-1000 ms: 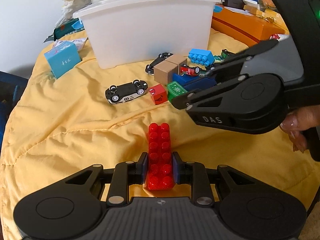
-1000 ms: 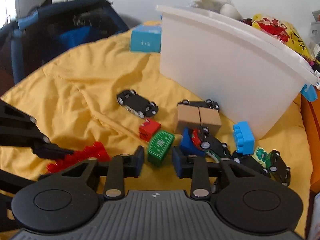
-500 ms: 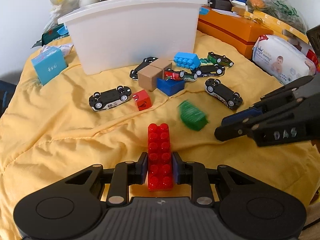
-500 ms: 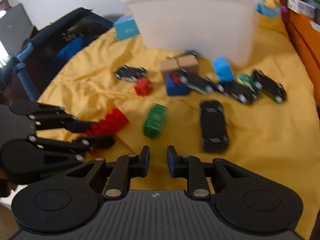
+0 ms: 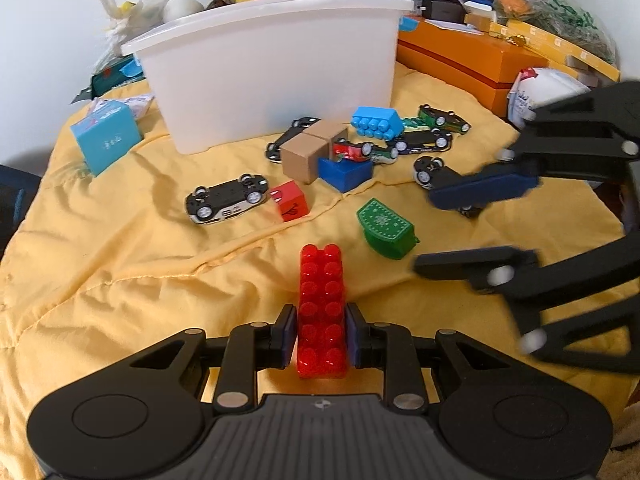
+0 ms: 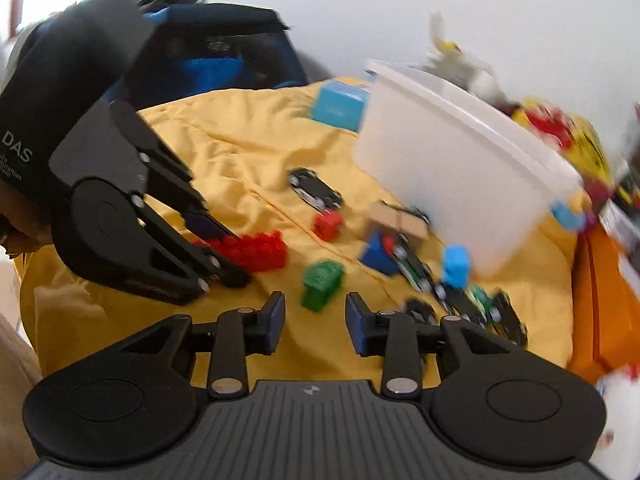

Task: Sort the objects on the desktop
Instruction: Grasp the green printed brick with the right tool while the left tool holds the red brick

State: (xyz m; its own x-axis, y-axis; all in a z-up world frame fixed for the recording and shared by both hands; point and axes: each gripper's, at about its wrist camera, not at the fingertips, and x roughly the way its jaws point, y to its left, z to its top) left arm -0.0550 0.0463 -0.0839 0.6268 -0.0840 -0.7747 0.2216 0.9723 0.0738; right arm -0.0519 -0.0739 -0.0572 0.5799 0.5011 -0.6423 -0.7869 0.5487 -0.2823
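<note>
Left gripper (image 5: 321, 338): its two pads were pinching the long red brick (image 5: 322, 312) from both sides, near the end of the brick closest to the camera.
Red brick: it lay flat on the yellow blanket (image 5: 100, 272), studs up, pointing away toward the toys.
Right gripper (image 6: 315, 322): its jaws had just been opening and stood apart with nothing between them. In the left view it showed as blurry black fingers (image 5: 476, 270) on the right side.
Green block (image 5: 385, 229): it lay on the blanket by itself, just past the right gripper's open tips and to the right of the red brick's far end. Nothing touched it.
Little red cube (image 5: 289, 206): it sat right beside the black toy car (image 5: 226, 203), which lay upside down with its wheels up.
Toy pile: two tan wooden blocks (image 5: 310, 155), a dark blue block (image 5: 345, 171), a light blue brick (image 5: 377, 122) and a few more small cars (image 5: 424, 142) were bunched close together in front of the tub.
White tub (image 5: 272, 68): it stood upright at the back of the blanket. Its inside could not be seen.
Light blue box (image 5: 107, 140): it sat to the left of the tub, apart from the toys.
Orange box (image 5: 468, 60): it lay behind the cars, to the right of the tub.
Right view: it was blurry, so small things there were hard to tell.
</note>
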